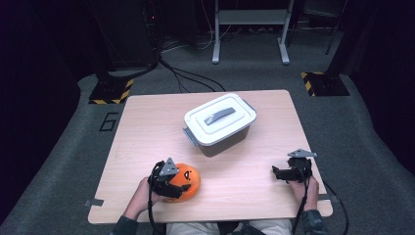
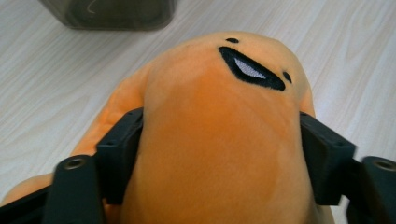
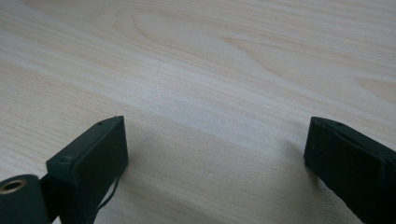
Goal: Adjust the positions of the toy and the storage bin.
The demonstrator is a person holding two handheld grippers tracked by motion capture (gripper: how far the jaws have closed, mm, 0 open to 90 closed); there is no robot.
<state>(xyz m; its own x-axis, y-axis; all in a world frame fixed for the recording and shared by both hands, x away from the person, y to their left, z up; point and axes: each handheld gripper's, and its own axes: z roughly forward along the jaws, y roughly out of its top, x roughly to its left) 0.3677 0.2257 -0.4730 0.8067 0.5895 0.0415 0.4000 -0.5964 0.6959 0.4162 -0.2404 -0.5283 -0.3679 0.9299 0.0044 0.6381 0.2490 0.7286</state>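
Observation:
An orange plush toy (image 1: 190, 177) with a black stitched mouth lies on the wooden table (image 1: 147, 127) near its front left. My left gripper (image 1: 180, 188) is around it from the near side. In the left gripper view the two black jaws press into both sides of the plush toy (image 2: 219, 93), whose face points away from the camera. My right gripper (image 1: 280, 172) rests low at the front right of the table, with a hand on it. Its jaws stand wide apart over bare wood in the right gripper view, and nothing is between them (image 3: 215, 144).
A grey plastic storage box (image 1: 220, 122) with a closed white lid and a grey handle stands at the table's middle, toward the back. Its lower wall (image 2: 112, 14) shows beyond the toy. Stands and cables are on the floor behind the table.

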